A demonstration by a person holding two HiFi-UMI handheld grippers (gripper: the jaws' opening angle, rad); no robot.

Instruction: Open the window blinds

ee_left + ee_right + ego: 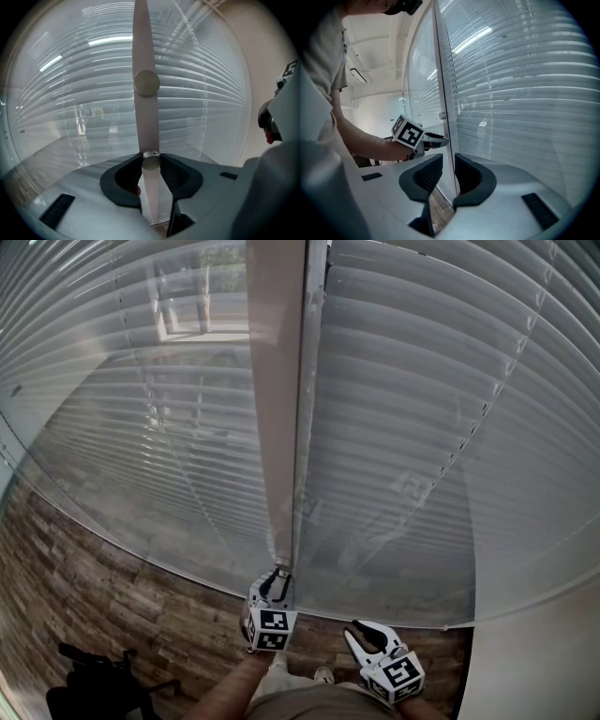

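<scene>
Left gripper [151, 158] pinches the small metal knob [151, 162] at lower centre, with the blinds [93, 70] filling the frame behind. Right gripper [448, 161] hangs slightly parted and empty. We'd guess twisting that knob comes next.

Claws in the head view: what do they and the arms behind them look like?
Both the left claw and right claw have white bodies with dark ribbed pads. Each carries a cube with black-and-white square markers. The person wears a short pale sleeve.
</scene>
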